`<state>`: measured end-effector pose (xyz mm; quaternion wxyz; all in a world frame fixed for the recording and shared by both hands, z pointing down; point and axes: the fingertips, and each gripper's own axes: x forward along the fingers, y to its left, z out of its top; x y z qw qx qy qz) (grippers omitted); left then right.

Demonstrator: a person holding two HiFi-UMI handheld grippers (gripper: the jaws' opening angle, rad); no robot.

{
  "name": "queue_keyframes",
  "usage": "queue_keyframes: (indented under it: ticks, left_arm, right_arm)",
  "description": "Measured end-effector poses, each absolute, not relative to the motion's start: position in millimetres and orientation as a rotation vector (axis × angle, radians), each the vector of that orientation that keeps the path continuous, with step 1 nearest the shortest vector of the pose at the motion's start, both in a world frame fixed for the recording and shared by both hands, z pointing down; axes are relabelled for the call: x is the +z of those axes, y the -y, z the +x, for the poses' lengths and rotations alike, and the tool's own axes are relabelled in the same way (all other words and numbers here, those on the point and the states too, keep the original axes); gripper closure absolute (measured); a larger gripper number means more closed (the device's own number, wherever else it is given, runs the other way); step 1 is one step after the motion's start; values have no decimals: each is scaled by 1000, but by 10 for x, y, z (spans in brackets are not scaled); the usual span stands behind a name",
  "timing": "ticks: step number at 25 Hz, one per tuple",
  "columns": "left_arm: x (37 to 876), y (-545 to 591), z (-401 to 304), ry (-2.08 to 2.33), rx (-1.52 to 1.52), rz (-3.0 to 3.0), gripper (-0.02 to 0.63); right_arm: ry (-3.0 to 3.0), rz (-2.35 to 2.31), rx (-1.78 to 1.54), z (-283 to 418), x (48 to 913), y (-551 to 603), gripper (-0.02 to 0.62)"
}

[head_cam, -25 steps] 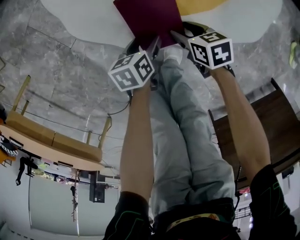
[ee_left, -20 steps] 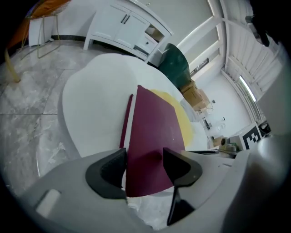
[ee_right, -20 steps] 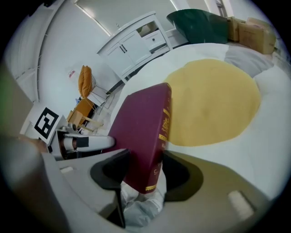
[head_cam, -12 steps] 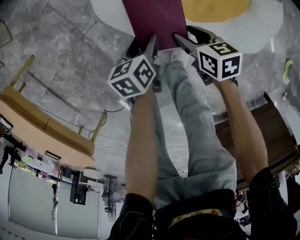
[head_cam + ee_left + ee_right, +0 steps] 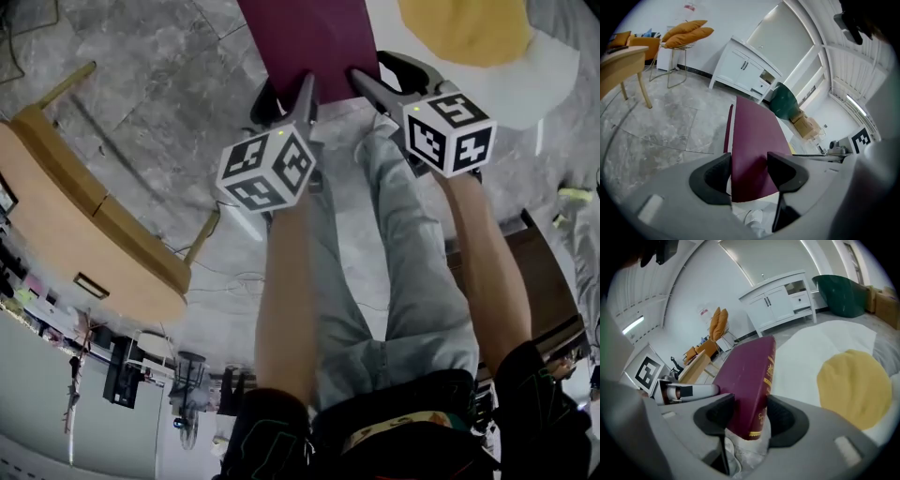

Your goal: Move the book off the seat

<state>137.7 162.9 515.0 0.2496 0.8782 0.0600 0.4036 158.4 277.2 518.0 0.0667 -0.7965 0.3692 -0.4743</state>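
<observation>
A maroon hardback book (image 5: pixel 309 37) is held on edge between both grippers at the top of the head view. My left gripper (image 5: pixel 305 89) is shut on its lower left corner, and my right gripper (image 5: pixel 361 80) grips the spine side. In the left gripper view the book's (image 5: pixel 752 145) plain cover runs away from the left gripper (image 5: pixel 749 171), both pads against it. In the right gripper view the book's (image 5: pixel 747 380) gold-printed spine sits in the right gripper (image 5: pixel 749 420), clamped between the pads. Past it lies the white seat (image 5: pixel 811 352) with a yellow patch (image 5: pixel 855 385).
Below the grippers are the person's legs (image 5: pixel 375 262) and a grey stone floor (image 5: pixel 159 84). A light wooden table (image 5: pixel 84 244) stands at left, a dark wooden chair (image 5: pixel 534 272) at right. A white cabinet (image 5: pixel 745 70) and orange chairs (image 5: pixel 686 33) stand farther off.
The book and both grippers have drifted left of the white seat: the yellow patch now lies well to the book's right. The book's left half now hangs over floor.
</observation>
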Motion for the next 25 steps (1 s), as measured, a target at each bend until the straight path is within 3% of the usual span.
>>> queue_keyframes:
  ticks: [11,25]
  left_arm:
    - [4433,172,873,167,889,2453,359]
    - [4067,2058,-845,681,603,2291,359]
  right_arm:
    - [-1539,-2353,-1340,1418,4509,-848,377]
    - [-2124,-2096,-1283,150,4102,1429,377]
